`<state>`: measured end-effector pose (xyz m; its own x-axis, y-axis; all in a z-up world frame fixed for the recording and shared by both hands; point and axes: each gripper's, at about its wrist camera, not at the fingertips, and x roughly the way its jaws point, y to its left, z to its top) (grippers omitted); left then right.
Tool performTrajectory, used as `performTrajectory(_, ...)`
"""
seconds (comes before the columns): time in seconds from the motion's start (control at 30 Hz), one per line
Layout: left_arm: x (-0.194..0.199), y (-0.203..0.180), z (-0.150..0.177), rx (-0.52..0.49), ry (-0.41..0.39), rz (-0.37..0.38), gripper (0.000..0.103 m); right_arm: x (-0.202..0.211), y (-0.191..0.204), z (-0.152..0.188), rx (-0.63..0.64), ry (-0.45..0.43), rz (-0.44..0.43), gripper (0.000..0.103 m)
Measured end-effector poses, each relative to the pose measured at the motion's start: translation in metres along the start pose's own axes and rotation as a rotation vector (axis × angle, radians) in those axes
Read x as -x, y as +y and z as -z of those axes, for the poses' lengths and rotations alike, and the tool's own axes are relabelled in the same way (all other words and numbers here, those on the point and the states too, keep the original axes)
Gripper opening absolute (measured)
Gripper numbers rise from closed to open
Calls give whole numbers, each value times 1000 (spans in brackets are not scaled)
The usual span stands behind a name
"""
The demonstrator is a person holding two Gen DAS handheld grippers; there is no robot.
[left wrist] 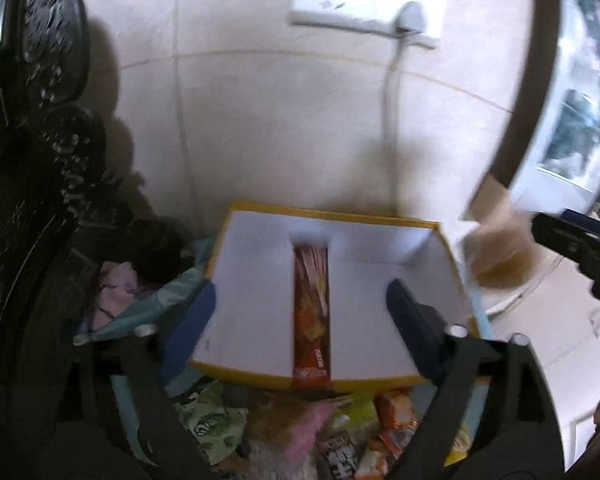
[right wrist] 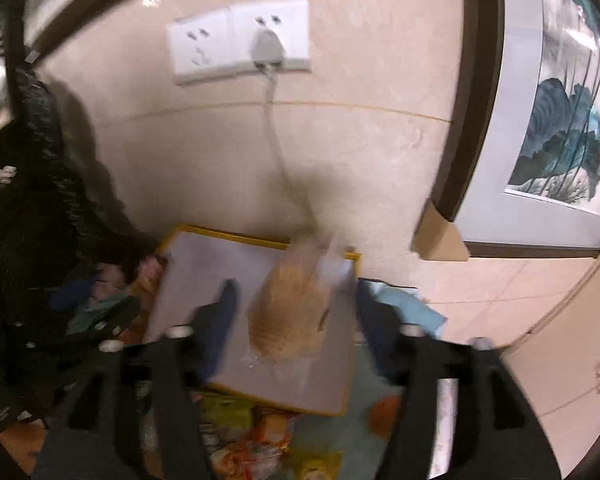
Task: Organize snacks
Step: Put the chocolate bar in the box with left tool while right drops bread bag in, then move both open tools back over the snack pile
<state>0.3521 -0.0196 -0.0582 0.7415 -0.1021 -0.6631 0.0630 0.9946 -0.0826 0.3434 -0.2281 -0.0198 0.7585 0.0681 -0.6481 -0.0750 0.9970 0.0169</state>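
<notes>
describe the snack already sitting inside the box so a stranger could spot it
Below the wall socket sits a yellow-rimmed box with a white inside. In its middle slot lies a long red-brown snack bar, the only packet inside it; the other snacks are heaped loose in front.

Both cameras sit just behind their tongs, looking down and forward at close range toward the wall. Each view has the box (left wrist: 260,280) (right wrist: 204,280) between and beyond its tongs, the socket (left wrist: 364,4) (right wrist: 240,40) high ahead, and snacks (left wrist: 340,432) (right wrist: 252,440) beneath.
</notes>
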Motion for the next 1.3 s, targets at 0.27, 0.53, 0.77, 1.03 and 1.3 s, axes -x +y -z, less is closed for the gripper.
performTrajectory(0.27, 18, 21, 36, -1, 3, 3, 90, 6, -5, 45, -5, 31, -11, 66)
performTrajectory(0.53, 43, 33, 128, 25, 98, -1, 90, 26, -8, 125, -42, 114, 3, 66)
performTrajectory(0.77, 67, 37, 217, -18, 198, 4, 90, 38, -29, 217, -137, 232, 48, 66)
performTrajectory(1.03, 75, 62, 278, 30, 281, -37, 90, 34, -29, 274, -137, 332, 97, 66)
performTrajectory(1.3, 74, 71, 295, 33, 295, -69, 90, 32, -29, 283, -118, 350, 108, 67)
